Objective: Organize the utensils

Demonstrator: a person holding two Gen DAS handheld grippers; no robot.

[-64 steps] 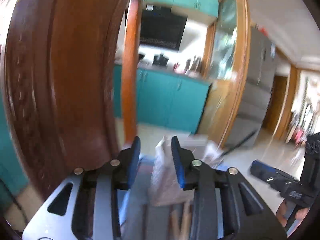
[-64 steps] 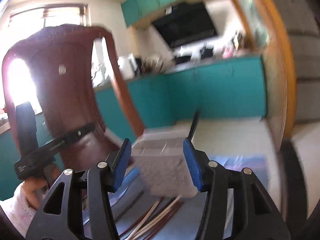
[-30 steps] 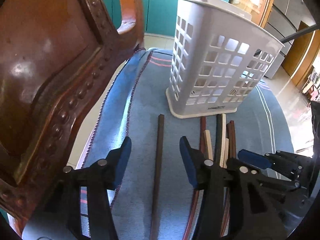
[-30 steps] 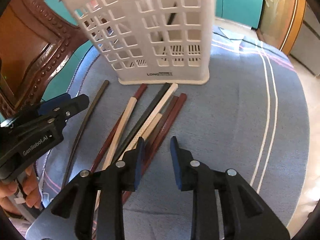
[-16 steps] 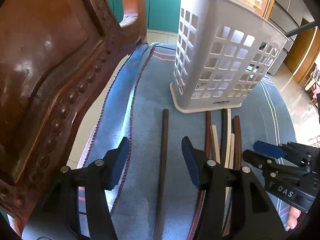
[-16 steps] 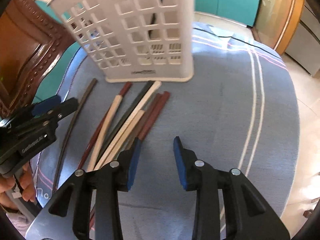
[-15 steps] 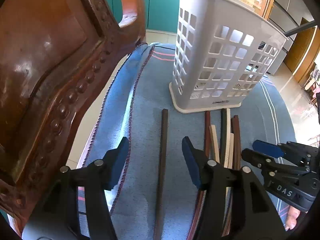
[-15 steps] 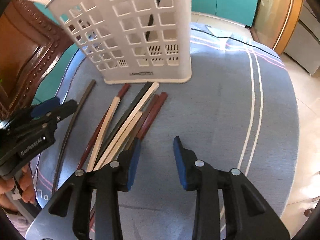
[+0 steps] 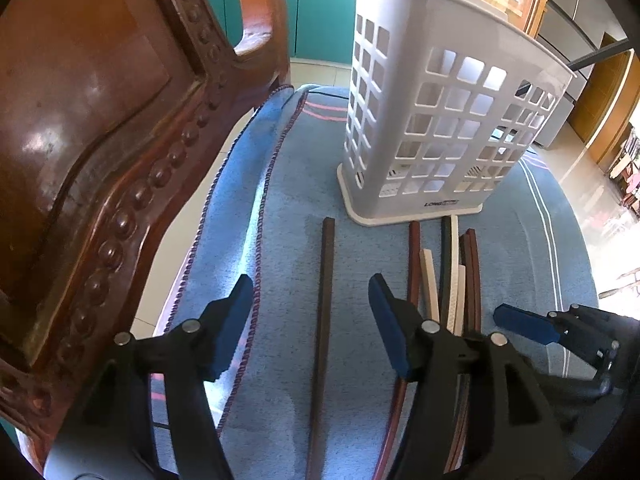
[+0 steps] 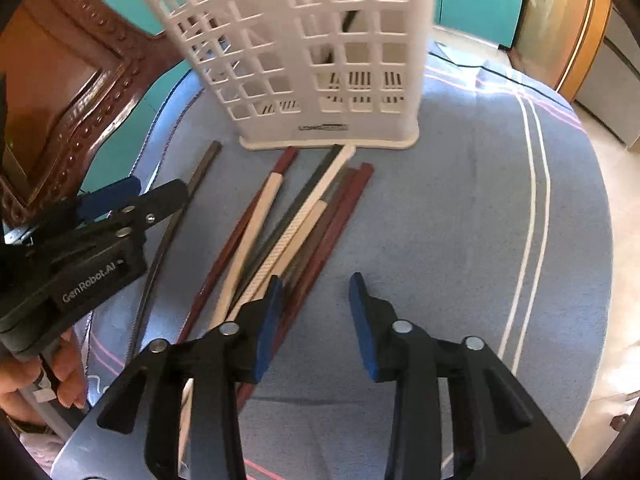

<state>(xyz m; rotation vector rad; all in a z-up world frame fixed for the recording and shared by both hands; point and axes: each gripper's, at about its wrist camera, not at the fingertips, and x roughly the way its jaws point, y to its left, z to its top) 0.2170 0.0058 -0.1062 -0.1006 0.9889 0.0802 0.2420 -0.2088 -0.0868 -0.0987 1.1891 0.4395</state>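
A white slotted utensil holder [image 9: 440,120] [image 10: 320,52] stands on a blue cushion [image 9: 280,184] [image 10: 460,200]. In front of it lie several chopsticks [image 9: 448,280] [image 10: 288,224], dark red, cream and black, in a loose bundle. One dark brown chopstick [image 9: 324,300] [image 10: 176,220] lies apart, to their left. My left gripper [image 9: 310,300] hovers over that lone chopstick, its jaws opening, the pads not touching it. My right gripper [image 10: 314,300] hangs just right of the bundle, jaws opening over bare cushion. A dark utensil stands inside the holder.
A carved wooden chair back [image 9: 100,120] [image 10: 68,72] rises at the left. Teal cabinets [image 9: 316,8] and a tiled floor lie beyond the cushion. A hand [image 10: 36,376] grips the left gripper's handle at the lower left of the right wrist view.
Both grippers swung down from the room to the cushion and holder two seconds ago. Over the last second both jaws have widened; the views have barely shifted.
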